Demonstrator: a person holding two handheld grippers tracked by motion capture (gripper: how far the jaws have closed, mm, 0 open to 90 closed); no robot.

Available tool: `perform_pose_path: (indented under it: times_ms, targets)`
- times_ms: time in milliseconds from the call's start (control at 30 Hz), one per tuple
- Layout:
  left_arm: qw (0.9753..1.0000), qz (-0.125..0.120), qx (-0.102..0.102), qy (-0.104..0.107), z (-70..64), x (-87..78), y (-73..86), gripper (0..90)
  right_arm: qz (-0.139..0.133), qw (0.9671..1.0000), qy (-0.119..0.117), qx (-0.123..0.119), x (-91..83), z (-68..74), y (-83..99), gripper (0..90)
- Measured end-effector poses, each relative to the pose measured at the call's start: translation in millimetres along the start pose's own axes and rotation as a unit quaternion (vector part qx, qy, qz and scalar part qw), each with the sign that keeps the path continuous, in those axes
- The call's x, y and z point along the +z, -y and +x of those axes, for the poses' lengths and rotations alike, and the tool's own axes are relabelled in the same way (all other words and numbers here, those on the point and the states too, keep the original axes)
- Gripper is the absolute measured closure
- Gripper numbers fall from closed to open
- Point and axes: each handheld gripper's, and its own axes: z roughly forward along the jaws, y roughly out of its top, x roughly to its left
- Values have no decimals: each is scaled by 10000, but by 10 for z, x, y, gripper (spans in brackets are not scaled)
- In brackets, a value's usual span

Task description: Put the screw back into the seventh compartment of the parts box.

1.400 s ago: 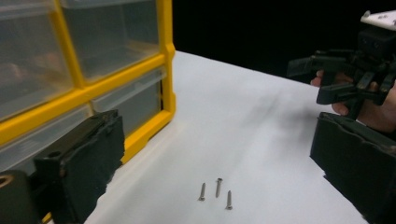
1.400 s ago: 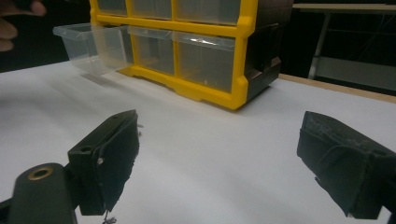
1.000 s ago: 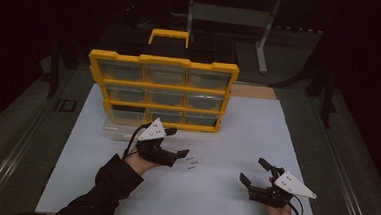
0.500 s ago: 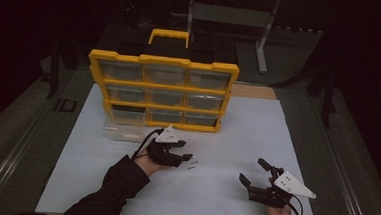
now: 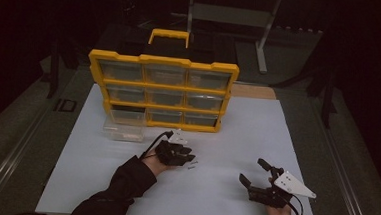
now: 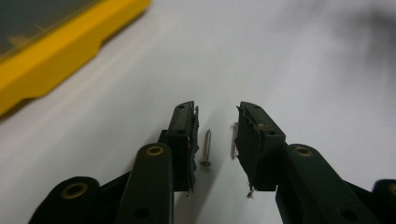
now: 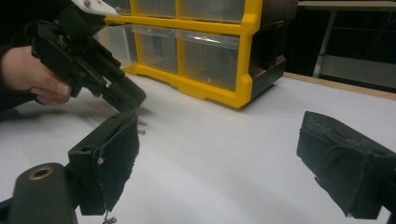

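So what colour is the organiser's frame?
Yellow; the organiser's frame is clearest in the high view, around clear drawers.

Beside the yellow organiser (image 5: 162, 92), the contents of its clear drawers (image 5: 166, 76) are too dim to be told in the high view. In the left gripper view the organiser (image 6: 56, 42) is blurred and cut off by the top and left edges. A second screw (image 6: 233, 139) is partly hidden behind the right-hand jaw of the left gripper (image 6: 215, 135), next to the fully seen screw (image 6: 206, 148). In the right gripper view the organiser (image 7: 210, 51) is cut off by the top edge, and the right-hand jaw of the right gripper (image 7: 233, 163) by the right edge. The screws (image 5: 192, 164) in front of the organiser are too small to be counted in the high view.
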Motion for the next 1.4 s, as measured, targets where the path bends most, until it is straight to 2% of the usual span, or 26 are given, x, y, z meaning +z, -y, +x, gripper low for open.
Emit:
perform_pose_path:
  times_ms: [100, 300, 567, 833, 967, 1100, 1400]
  targets:
    - [9998, 185, 22, -74, -2, 66, -3, 710, 5, 10000, 5, -12, 0, 0, 0, 130]
    - [9992, 365, 47, -149, 5, 128, -1, 745, 2, 10000, -1, -15, -5, 3, -2, 131]
    - [9987, 485, 12, -128, 14, 124, -4, 854, 21, 10000, -8, -13, 0, 3, 0, 130]
    - [9985, 528, 67, -137, 2, 96, -9, 865, 24, 10000, 12, 7, 3, 1, 3, 131]
    - [9990, 425, -13, -120, 11, 14, -16, 866, 23, 10000, 10, 11, 1, 0, 3, 131]
    - [9994, 264, -188, -73, 33, -109, -53, 865, 21, 10000, 8, 20, 1, 1, 2, 131]
    - [9997, -49, -98, -195, -14, -406, -165, 865, 23, 10000, 11, 25, 0, 0, 1, 131]
